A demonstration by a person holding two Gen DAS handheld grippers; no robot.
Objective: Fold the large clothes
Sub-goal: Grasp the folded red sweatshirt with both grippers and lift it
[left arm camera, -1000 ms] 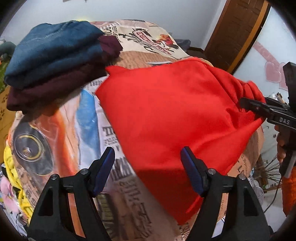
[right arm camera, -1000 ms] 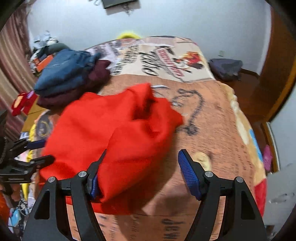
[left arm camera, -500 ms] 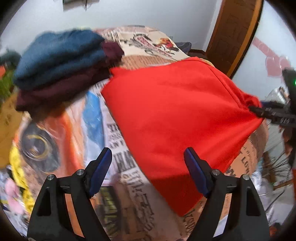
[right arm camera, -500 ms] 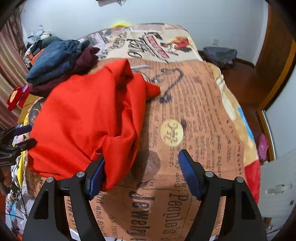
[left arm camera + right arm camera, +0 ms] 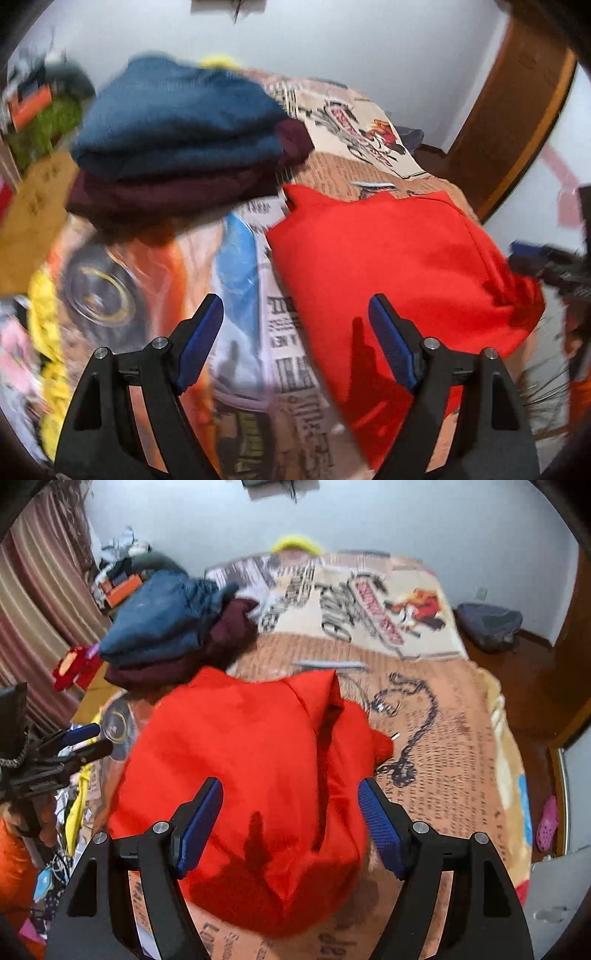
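A large red garment (image 5: 388, 266) lies roughly folded on the printed bedspread (image 5: 251, 332); it also shows in the right wrist view (image 5: 258, 775). My left gripper (image 5: 295, 339) is open and empty, hovering over the garment's left edge. My right gripper (image 5: 290, 827) is open and empty, just above the near part of the garment, which lies between its fingers. The left gripper shows at the left of the right wrist view (image 5: 79, 740). The right gripper shows blurred at the right edge of the left wrist view (image 5: 554, 258).
A stack of folded clothes, blue (image 5: 177, 118) over maroon (image 5: 166, 192), sits at the far left of the bed (image 5: 162, 627). Clutter lies along the bed's left side (image 5: 44, 332). A wooden door (image 5: 517, 110) and a grey bag (image 5: 491, 626) are at the right.
The right gripper let go of the garment's bunched edge and moved over it, so the cloth now lies flatter. The left view swung left and is blurred.
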